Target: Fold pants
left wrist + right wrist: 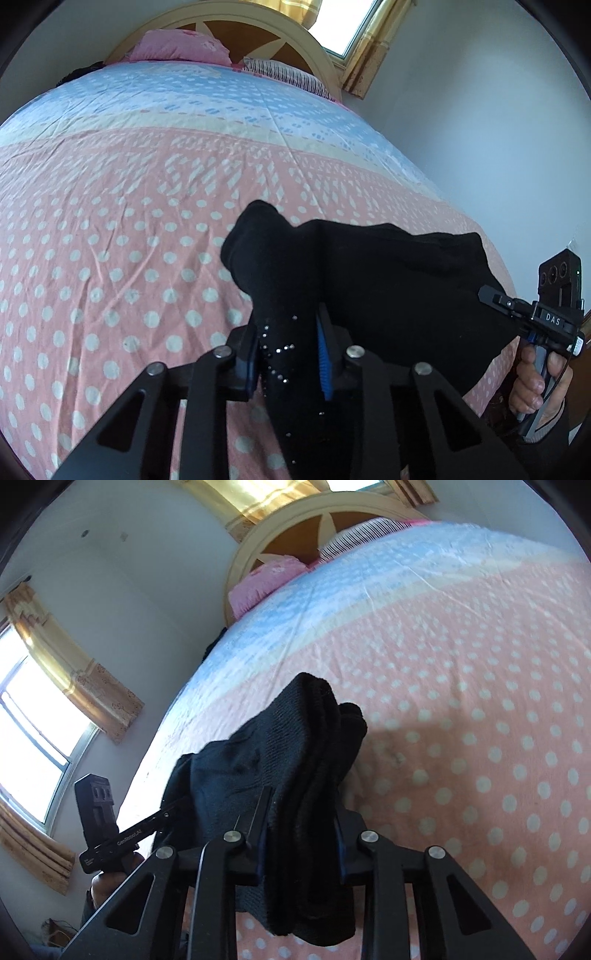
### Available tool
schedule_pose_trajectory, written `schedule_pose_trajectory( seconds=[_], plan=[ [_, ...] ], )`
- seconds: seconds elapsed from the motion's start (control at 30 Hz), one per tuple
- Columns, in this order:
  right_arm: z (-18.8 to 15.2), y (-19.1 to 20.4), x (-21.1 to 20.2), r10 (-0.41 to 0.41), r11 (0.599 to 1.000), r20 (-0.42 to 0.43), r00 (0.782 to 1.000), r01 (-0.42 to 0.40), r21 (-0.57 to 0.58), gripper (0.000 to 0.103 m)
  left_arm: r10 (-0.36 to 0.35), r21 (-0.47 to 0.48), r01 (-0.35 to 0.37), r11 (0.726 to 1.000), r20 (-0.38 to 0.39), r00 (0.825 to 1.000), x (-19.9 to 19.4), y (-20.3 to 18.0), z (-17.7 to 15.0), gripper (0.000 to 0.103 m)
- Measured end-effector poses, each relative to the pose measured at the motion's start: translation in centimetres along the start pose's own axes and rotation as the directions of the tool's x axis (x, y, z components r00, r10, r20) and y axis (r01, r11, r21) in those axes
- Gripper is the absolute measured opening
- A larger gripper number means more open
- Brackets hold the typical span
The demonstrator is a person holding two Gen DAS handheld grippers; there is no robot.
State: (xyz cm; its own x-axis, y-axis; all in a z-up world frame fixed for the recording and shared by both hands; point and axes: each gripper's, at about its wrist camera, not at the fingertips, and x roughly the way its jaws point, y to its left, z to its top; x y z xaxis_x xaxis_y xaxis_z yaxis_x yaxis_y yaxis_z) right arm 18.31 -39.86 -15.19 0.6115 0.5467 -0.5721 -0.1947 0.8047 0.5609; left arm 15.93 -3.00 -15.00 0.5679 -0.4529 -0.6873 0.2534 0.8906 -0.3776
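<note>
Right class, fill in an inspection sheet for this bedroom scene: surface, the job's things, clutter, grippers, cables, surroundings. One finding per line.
Surface: bed with a wrinkled sheet, pink with white dots nearby, blue bands toward the headboard.
Job's things: black pants, bunched and lifted off the sheet, small studs on the part in the left gripper.
Clutter: pink pillow and striped pillow at the headboard; a dark item at the far bed edge, unclear.
Grippers: left gripper shut on the pants; right gripper shut on the pants.
Cables: a thin cord beside the hand holding the right gripper.
Surroundings: arched headboard, white walls, windows with gold curtains.
</note>
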Motion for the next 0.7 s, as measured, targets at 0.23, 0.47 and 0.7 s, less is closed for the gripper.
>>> schedule_pose_trajectory(
  seconds=[0.23, 0.47, 0.7],
  plan=[
    [1.8, 3.0, 1.1, 0.017, 0.997, -0.023, 1.000, -0.018, -0.071, 0.027, 0.029, -0.017, -0.028, 0.999, 0.062, 0.998, -2.7, 0.3, 0.3, 0.024],
    [4.6, 7.9, 5.6, 0.065, 0.984, -0.082, 0.995, -0.078, -0.163, 0.027, 0.121, -0.043, -0.115, 0.992, 0.169, 0.978, -7.5, 2.7, 1.1, 0.024],
    [6.6, 14.2, 12.1, 0.102, 0.957, -0.153, 0.983, -0.139, -0.254, 0.027, 0.243, -0.113, -0.222, 0.968, 0.239, 0.940, -11.2, 6.5, 1.2, 0.024]
  ],
)
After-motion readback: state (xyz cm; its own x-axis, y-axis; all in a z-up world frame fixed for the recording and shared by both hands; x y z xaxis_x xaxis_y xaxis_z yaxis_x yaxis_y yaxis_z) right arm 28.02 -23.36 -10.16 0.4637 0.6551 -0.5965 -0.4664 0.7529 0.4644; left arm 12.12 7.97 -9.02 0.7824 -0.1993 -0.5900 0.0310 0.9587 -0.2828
